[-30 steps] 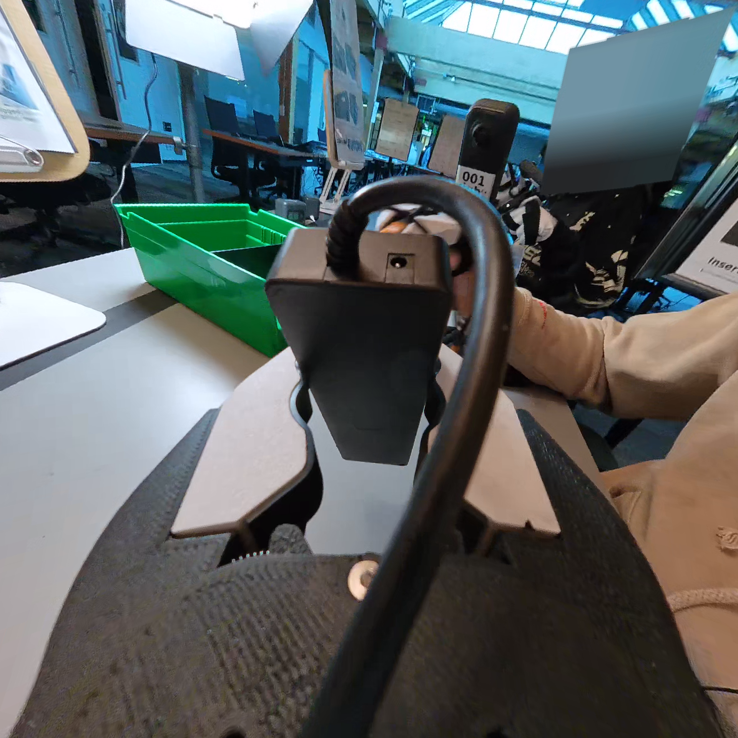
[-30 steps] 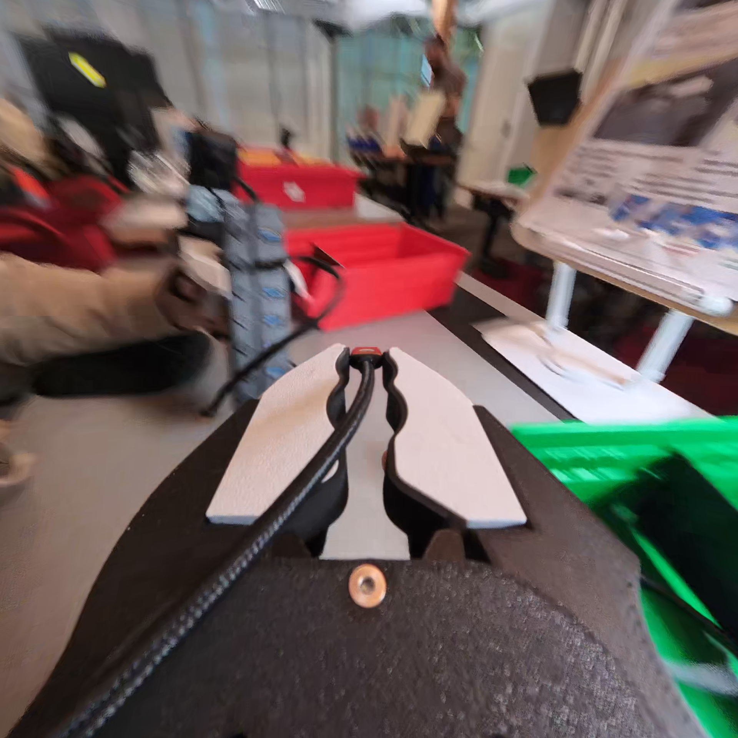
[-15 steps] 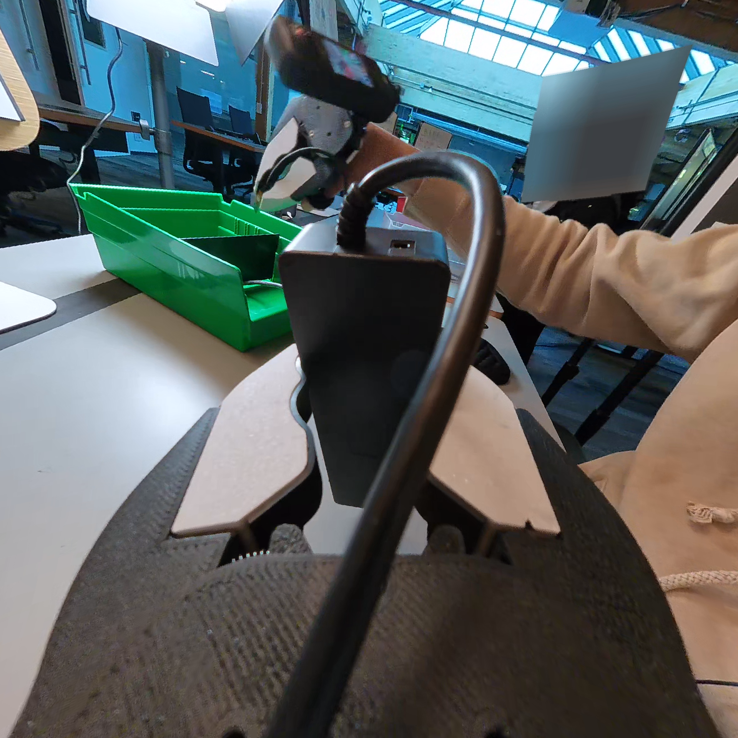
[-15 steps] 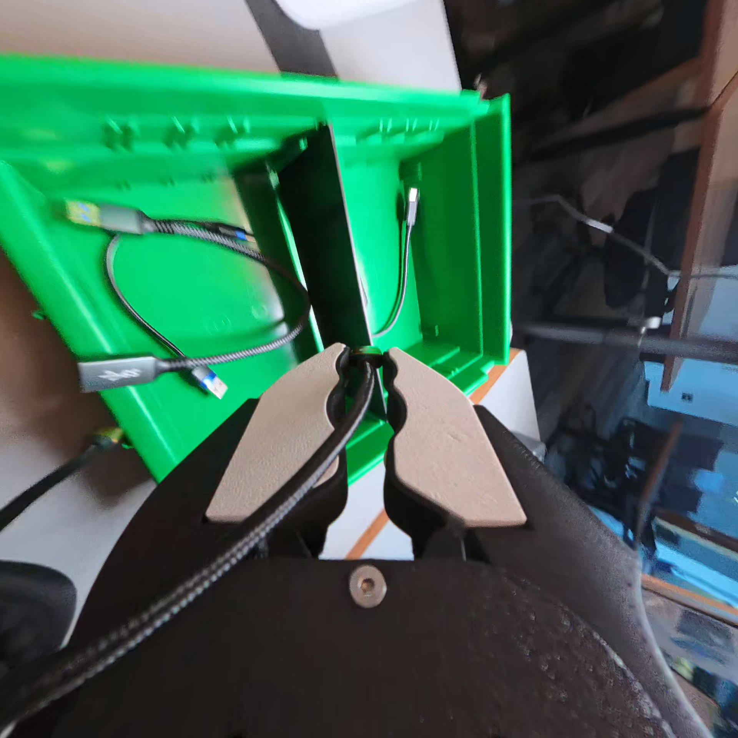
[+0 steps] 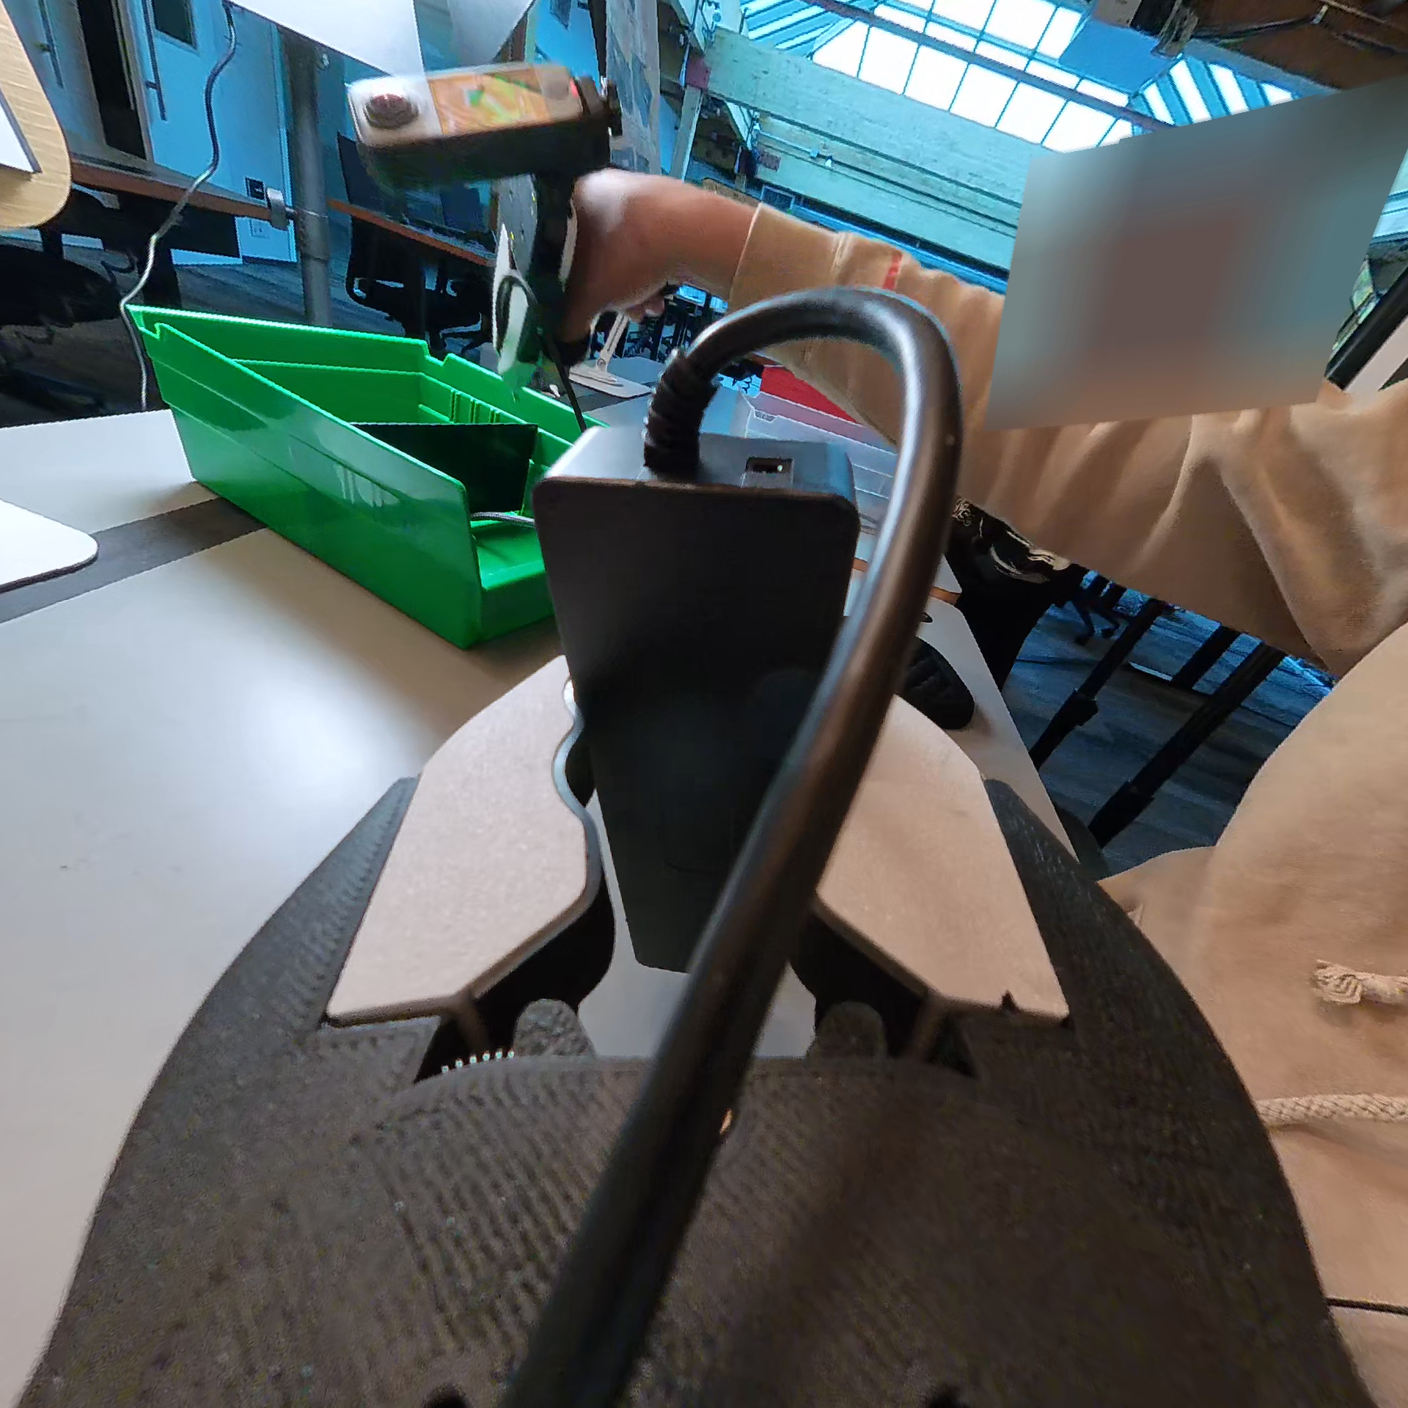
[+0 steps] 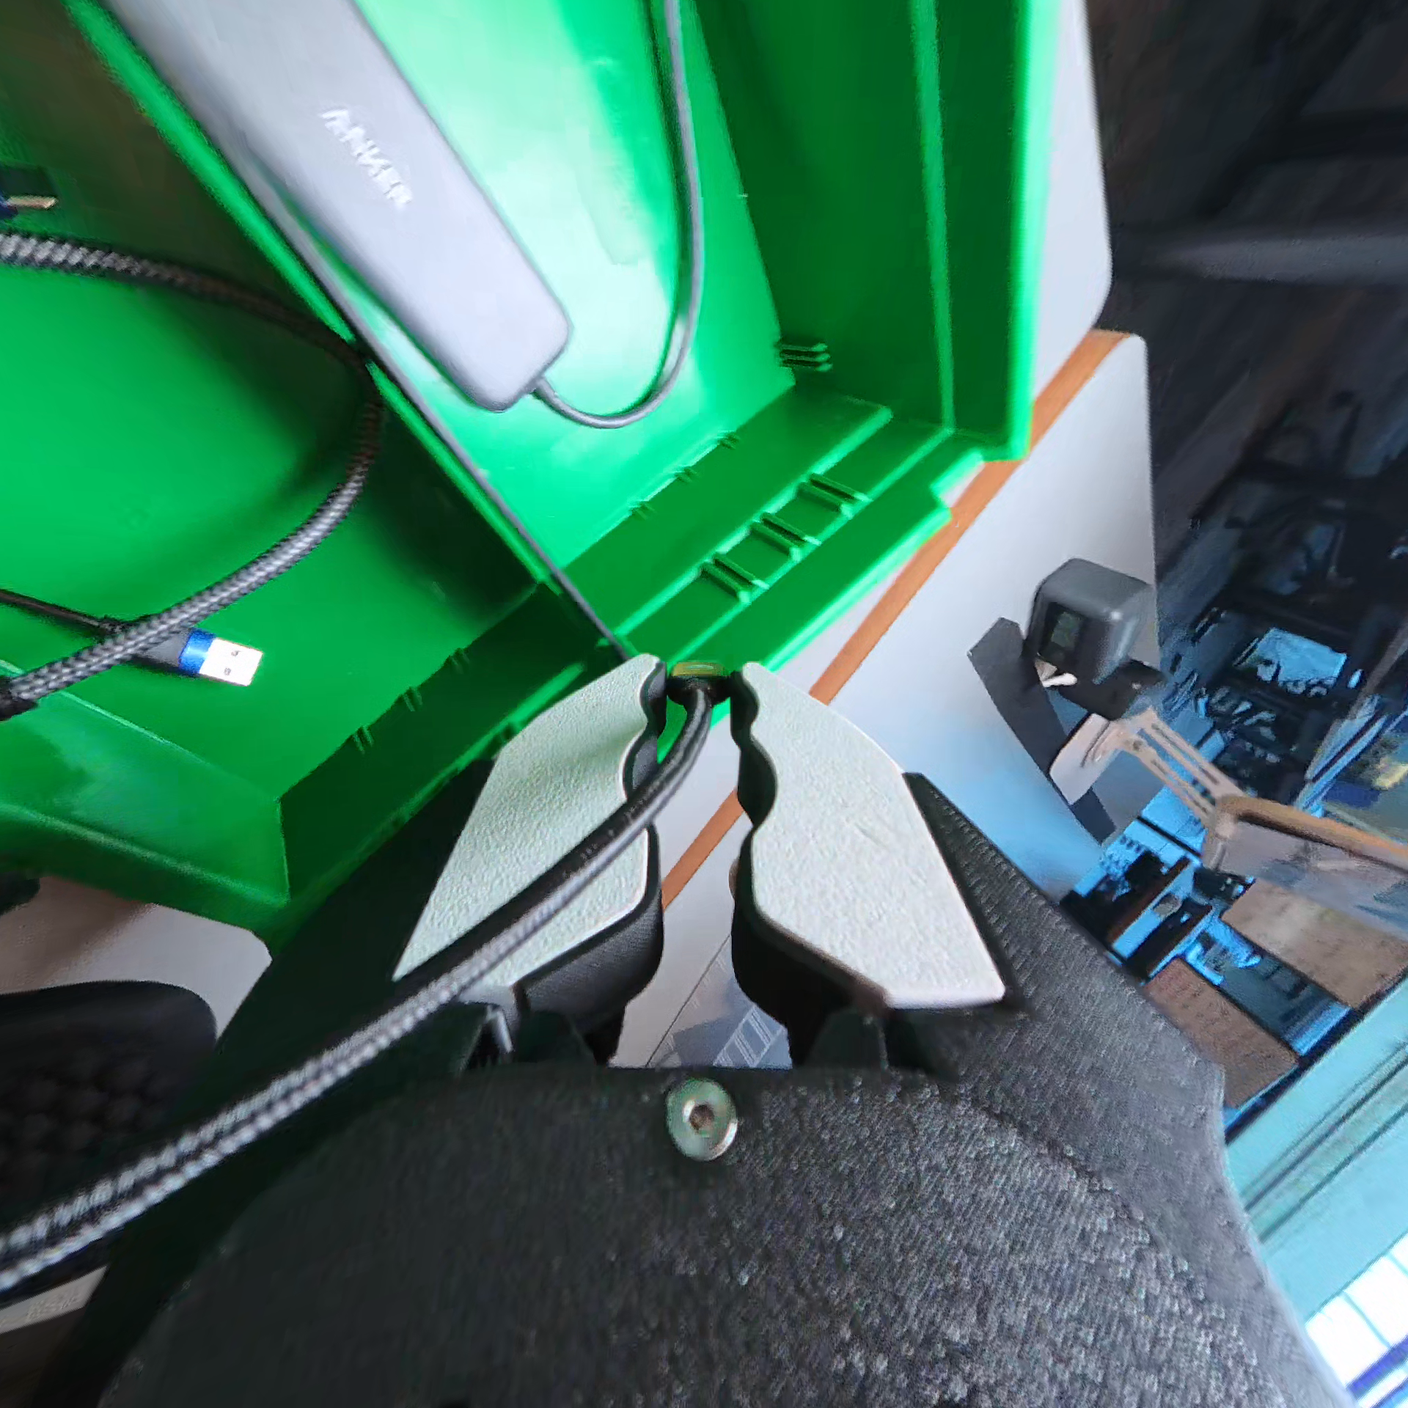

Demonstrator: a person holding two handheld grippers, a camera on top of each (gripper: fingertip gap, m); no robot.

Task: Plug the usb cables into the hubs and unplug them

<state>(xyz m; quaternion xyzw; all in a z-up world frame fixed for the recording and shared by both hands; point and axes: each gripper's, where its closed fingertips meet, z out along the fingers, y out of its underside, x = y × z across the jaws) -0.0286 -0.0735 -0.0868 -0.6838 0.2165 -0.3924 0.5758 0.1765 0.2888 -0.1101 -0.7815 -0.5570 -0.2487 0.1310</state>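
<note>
My left gripper (image 5: 724, 708) is shut on a black USB hub (image 5: 686, 648) and holds it upright above the table (image 5: 190, 724). The hub's thick black cable (image 5: 907, 457) loops from its top back over the gripper. My right gripper (image 6: 697, 678) is shut on the plug end of a black braided cable (image 6: 533, 914), just above the green bin (image 6: 838, 228). It also shows in the left wrist view (image 5: 518, 335), over the bin (image 5: 320, 488). In the bin lie a grey hub (image 6: 366, 190) and a braided cable with a blue USB plug (image 6: 221, 659).
A dark divider (image 6: 495, 495) splits the bin into two compartments. The table's orange-trimmed edge (image 6: 914, 564) runs right behind the bin, with a small camera on a stand (image 6: 1089, 632) beyond. A white base plate (image 5: 38, 548) lies far left. The person's sleeve (image 5: 1143, 495) spans the right.
My right gripper has swung with its cable from near the held hub over to the green bin and come down close to it. My left gripper keeps holding the hub, nearly still.
</note>
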